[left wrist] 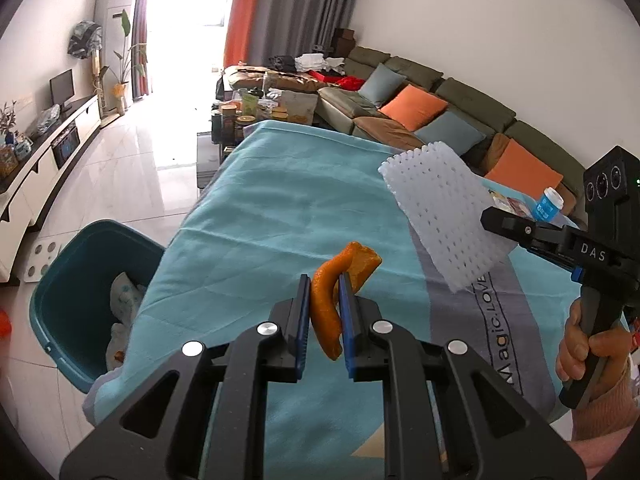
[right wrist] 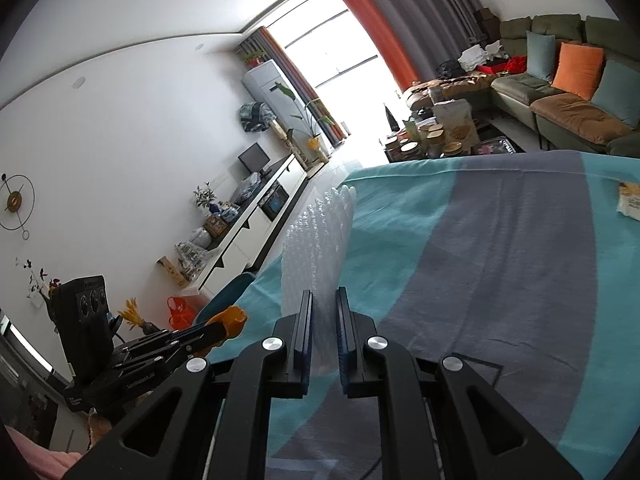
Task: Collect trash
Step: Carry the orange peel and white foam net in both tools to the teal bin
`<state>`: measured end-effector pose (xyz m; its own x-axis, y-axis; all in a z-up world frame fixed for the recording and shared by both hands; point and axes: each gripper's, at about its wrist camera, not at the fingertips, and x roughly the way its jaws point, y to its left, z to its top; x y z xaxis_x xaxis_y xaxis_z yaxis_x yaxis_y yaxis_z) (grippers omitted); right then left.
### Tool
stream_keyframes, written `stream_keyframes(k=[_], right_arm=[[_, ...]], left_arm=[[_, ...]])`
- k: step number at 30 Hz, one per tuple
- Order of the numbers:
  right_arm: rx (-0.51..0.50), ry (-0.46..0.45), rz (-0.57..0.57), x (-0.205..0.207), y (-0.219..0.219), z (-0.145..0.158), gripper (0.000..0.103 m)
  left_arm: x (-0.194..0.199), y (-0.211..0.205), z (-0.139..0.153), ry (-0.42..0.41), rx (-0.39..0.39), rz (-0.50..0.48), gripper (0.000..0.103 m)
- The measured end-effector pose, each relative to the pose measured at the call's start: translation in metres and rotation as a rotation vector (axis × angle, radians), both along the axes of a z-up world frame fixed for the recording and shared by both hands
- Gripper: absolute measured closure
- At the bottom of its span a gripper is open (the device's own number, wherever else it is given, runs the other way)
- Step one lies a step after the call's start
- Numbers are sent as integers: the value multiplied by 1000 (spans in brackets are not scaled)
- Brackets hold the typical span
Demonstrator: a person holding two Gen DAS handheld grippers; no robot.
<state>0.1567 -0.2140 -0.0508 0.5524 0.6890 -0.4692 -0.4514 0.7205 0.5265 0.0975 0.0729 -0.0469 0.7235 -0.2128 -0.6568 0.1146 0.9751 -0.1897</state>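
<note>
My left gripper [left wrist: 325, 292] is shut on a curled orange peel [left wrist: 326, 312], held above the teal-and-grey cloth on the table [left wrist: 280, 208]. A teal bin [left wrist: 72, 296] with crumpled paper inside stands on the floor at the table's left edge. At the right of the left wrist view, a hand holds my right gripper [left wrist: 486, 216], shut on a white foam net sheet [left wrist: 436, 216] that sticks up over the table. From the right wrist, that foam net [right wrist: 316, 248] rises between the blue pads of the right gripper [right wrist: 325, 312]. The left gripper with the peel [right wrist: 230, 320] shows low left there.
A blue-labelled small bottle [left wrist: 550, 204] and packets [left wrist: 508, 202] lie at the table's far right. A yellow-white wrapper [right wrist: 630, 200] rests on the cloth. Beyond the table are a cluttered coffee table [left wrist: 248, 112], a green sofa [left wrist: 440, 92] and a TV cabinet [left wrist: 48, 152].
</note>
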Motion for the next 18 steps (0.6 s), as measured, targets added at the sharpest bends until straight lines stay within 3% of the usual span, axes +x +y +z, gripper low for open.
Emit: stream_keyframes(k=[18], right_arm=[[-1,16,92,6,40,-5,93]], left_arm=[[-19,24,3,-14,3,78,89]])
